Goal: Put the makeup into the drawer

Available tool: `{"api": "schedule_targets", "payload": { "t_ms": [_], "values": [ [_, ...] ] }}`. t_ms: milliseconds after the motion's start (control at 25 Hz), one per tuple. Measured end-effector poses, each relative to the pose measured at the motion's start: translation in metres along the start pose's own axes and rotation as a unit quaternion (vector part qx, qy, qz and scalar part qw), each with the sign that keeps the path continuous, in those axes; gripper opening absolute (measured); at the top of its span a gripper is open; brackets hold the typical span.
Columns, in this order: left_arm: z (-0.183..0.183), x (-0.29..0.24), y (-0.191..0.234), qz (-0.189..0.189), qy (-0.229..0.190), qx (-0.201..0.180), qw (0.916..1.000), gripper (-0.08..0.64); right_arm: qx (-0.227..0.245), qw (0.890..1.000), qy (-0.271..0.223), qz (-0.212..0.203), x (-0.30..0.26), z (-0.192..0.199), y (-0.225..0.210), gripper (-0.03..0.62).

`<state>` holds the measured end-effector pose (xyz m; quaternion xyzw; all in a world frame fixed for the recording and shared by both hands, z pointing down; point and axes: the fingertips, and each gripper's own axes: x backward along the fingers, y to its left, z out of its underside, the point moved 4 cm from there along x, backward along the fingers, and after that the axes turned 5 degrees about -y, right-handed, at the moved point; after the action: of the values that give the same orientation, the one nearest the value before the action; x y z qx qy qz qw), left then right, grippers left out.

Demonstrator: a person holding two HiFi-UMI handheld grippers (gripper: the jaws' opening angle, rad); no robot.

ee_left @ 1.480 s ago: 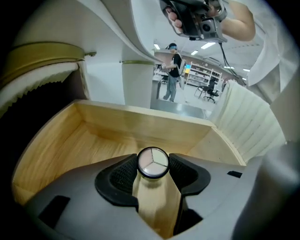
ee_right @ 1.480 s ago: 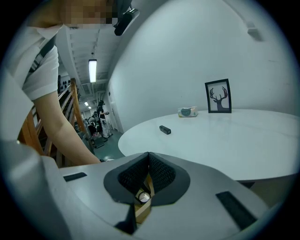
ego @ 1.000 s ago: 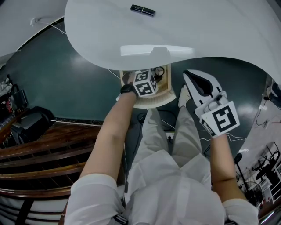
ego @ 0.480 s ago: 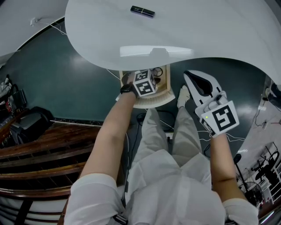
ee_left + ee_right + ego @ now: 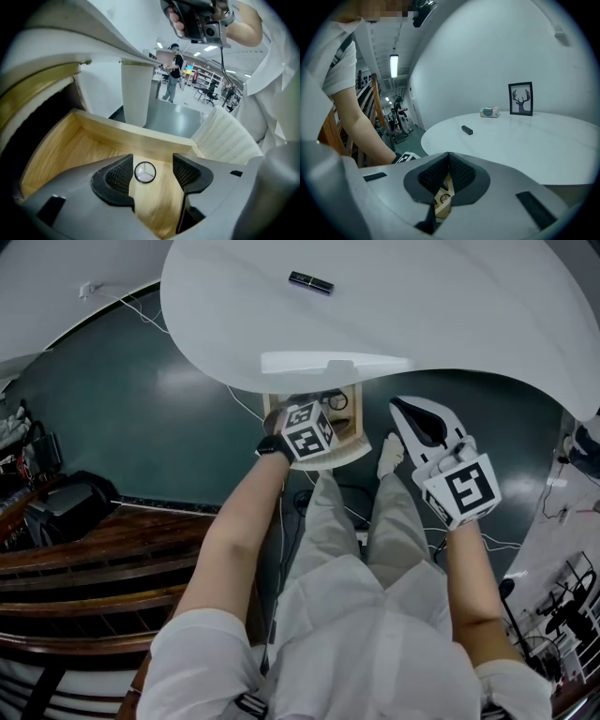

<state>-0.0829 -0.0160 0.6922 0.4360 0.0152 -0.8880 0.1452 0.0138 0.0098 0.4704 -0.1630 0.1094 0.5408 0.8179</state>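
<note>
A wooden drawer [image 5: 349, 448] stands pulled out under the white round table [image 5: 450, 315]. My left gripper [image 5: 152, 165] hangs over the drawer [image 5: 136, 136], its marker cube [image 5: 307, 432] above the opening. Its jaws have just been opening and now stand wide, eased in slightly. A small round compact [image 5: 145, 172] lies on the drawer floor between them, and neither pad touches it. A black makeup stick [image 5: 310, 281] [image 5: 467, 130] lies on the tabletop. My right gripper [image 5: 401, 409] [image 5: 449, 161] waits to the right of the drawer, shut with nothing in it.
A framed deer picture [image 5: 520, 99] and a small box [image 5: 490, 112] stand at the table's far side. Wooden steps [image 5: 94, 549] run along the left. Cables [image 5: 244, 399] trail over the dark floor. The person's legs [image 5: 356, 521] are just below the drawer front.
My left gripper has lifted a little above the drawer. The head view has shifted slightly. My right gripper has kept its place.
</note>
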Motion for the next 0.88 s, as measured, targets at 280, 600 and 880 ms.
{"api": "schedule_targets", "payload": {
  "t_ms": [280,600,880],
  "values": [
    [-0.029,0.047,-0.012,-0.030,-0.044,0.032,0.9980,0.218,0.003,1.000,-0.001,0.001,0.015,-0.018,-0.001,0.009],
    [-0.082,0.113,-0.025,-0.069,-0.122,0.048,0.9890,0.202,0.013,1.000,-0.009,0.003,0.028,-0.043,0.001,0.009],
    [-0.123,0.162,-0.020,-0.099,-0.169,0.032,0.9802,0.183,0.016,1.000,-0.015,0.015,0.033,-0.063,-0.002,0.009]
  ]
}}
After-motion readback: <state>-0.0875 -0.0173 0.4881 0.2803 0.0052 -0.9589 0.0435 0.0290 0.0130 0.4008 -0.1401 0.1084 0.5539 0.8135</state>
